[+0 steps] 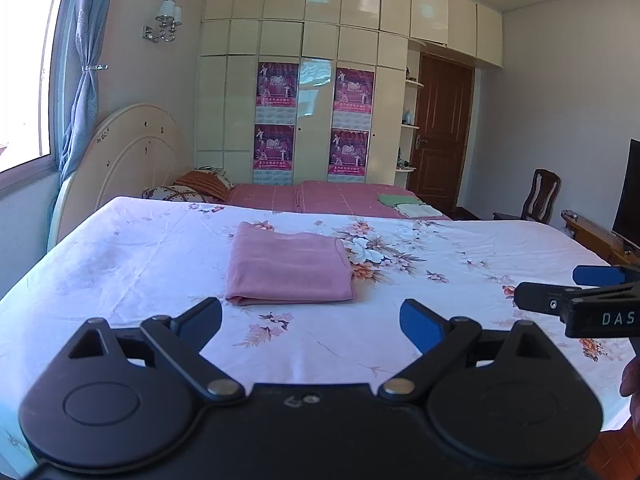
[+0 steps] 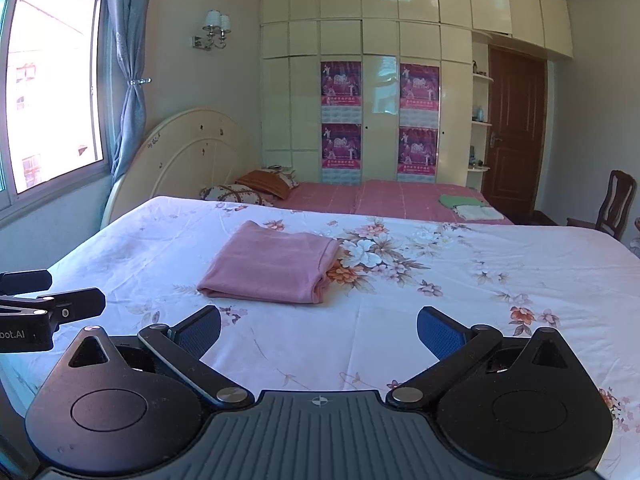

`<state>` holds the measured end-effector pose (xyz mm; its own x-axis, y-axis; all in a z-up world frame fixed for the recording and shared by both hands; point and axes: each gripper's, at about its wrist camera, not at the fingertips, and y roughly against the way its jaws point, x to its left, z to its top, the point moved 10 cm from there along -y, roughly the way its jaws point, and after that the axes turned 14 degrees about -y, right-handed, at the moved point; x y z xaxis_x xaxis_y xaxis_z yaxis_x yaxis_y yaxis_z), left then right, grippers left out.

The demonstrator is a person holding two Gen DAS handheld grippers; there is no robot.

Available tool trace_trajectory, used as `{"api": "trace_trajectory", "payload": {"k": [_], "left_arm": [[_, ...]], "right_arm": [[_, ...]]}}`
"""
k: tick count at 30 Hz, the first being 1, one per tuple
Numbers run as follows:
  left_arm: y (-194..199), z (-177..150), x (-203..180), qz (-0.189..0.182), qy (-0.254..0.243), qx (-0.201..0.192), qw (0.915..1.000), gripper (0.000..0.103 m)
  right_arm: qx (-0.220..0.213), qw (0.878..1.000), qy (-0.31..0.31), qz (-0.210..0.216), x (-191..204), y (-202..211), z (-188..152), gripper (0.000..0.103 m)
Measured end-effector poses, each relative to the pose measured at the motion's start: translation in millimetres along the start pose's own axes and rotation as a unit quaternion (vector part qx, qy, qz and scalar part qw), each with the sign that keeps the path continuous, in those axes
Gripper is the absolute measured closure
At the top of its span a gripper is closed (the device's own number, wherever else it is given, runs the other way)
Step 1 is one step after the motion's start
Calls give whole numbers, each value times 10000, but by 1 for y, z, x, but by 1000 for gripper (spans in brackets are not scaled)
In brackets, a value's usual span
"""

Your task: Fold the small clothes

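Observation:
A pink garment (image 1: 288, 268) (image 2: 272, 264) lies folded into a neat rectangle on the floral sheet (image 1: 120, 264) (image 2: 500, 264), a little ahead of both grippers. My left gripper (image 1: 310, 322) stands open just short of its near edge, nothing between the fingers. My right gripper (image 2: 318, 330) is open too, also empty, held back from the garment's near right corner. Each gripper shows at the side of the other's view: the right gripper (image 1: 560, 292) at the right edge, the left gripper (image 2: 52, 300) at the left edge.
Beyond the floral sheet lies a pink bedspread (image 1: 340, 198) with pillows (image 1: 192, 188) and a small stack of green and white folded cloths (image 1: 408, 204) (image 2: 468, 206). A headboard (image 1: 132, 152), wardrobe (image 1: 312, 100), door (image 1: 440, 132), chair (image 1: 536, 196) and dark screen (image 1: 628, 196) ring the room.

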<state>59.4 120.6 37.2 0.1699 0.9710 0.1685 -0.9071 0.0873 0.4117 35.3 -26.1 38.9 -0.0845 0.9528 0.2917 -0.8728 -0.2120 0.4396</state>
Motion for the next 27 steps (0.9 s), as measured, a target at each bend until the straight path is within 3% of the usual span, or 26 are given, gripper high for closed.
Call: {"api": "trace_trajectory", "payload": {"k": [27], "left_arm": [[-1, 3, -1, 20, -33, -17, 10000, 8]], "right_arm": [[-44, 10000, 33, -67, 2, -2, -2, 0]]}}
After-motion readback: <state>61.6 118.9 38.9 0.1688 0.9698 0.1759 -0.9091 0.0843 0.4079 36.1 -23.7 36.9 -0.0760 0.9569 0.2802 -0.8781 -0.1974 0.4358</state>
